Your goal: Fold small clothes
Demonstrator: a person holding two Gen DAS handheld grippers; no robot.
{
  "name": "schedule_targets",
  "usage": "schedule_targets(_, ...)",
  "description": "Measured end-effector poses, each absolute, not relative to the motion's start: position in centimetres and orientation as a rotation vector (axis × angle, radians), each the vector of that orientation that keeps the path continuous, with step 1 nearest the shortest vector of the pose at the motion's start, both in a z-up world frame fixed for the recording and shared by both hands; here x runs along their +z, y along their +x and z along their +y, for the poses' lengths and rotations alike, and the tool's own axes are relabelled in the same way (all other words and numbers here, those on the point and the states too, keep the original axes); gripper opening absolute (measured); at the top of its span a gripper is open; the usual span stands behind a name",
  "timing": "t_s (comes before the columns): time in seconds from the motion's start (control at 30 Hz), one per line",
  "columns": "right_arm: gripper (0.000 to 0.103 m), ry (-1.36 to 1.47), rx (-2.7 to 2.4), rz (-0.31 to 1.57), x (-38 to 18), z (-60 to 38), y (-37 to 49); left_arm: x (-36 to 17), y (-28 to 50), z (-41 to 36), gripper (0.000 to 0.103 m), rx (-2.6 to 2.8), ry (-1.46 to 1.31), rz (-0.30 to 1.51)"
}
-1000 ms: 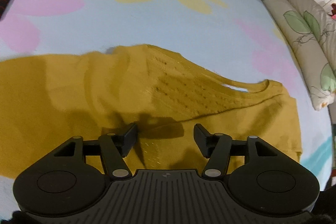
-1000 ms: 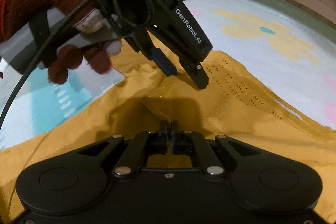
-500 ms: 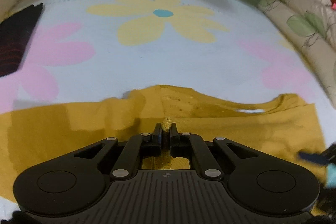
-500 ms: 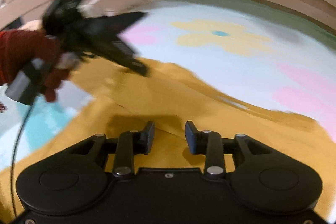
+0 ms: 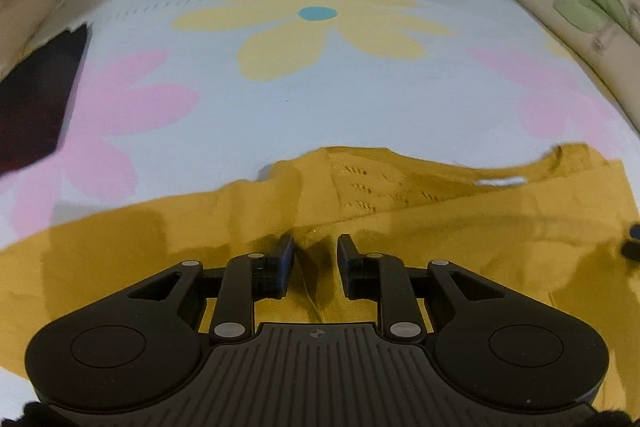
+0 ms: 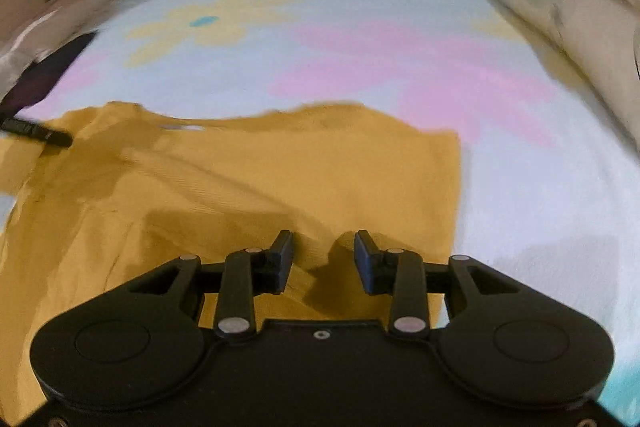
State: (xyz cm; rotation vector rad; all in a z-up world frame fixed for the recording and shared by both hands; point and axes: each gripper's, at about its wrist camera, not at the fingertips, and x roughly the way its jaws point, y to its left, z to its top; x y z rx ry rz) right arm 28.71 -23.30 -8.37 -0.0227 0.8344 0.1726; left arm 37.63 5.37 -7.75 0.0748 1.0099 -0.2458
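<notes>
Bedsheet (image 5: 360,115), pale blue with pink and yellow flowers, carries everything; headboard runs along its far edge. Mustard knit top (image 5: 440,227) lies along the near edge, neckline toward the right side in my left view.

Progress, my read: early to midway. One layer looks laid across the body with a diagonal crease, the rest is spread and rumpled, no compact bundle yet. More folds left.

Left gripper (image 5: 316,253): jaws opening, a raised ridge of knit sits between them, pads not pressing it. Right gripper (image 6: 324,247): jaws parted over flat cloth near the top's right edge (image 6: 452,187), nothing gripped.

Around: dark item (image 5: 36,99) at the left edge, leaf-print pillow (image 5: 580,11) at the right edge. Both well apart from the top. Nothing blocks the fold; the only obstacle is the bunched ridge under my left jaws.
</notes>
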Motion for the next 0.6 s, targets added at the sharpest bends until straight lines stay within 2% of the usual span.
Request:
schedule_targets(0.23, 0.045, -0.239, 0.429, 0.717, -8.1, -15.3, 29.1, -6.6, 36.3, 7.4, 0.023, -0.293, -0.017, 1.066)
schedule_targets(0.4, 0.045, -0.429, 0.558, 0.687, -10.0, -9.4, 29.1, -6.4, 34.4, 11.8, 0.025, -0.235, -0.142, 1.064)
schedule_targets(0.47, 0.045, -0.535, 0.538, 0.675, -11.1, -7.7, 29.2, -6.5, 33.4, 14.0, 0.036, -0.202, -0.204, 1.044)
schedule_targets(0.53, 0.042, -0.558, 0.52, 0.641, -11.6, -7.0, 29.4, -6.6, 32.5, 16.3, 0.052, -0.147, -0.257, 1.005)
schedule_targets(0.6, 0.019, -0.533, 0.507, 0.664, -11.5, -7.1, 29.6, -6.9, 32.0, 18.6, 0.059, -0.086, -0.312, 0.978)
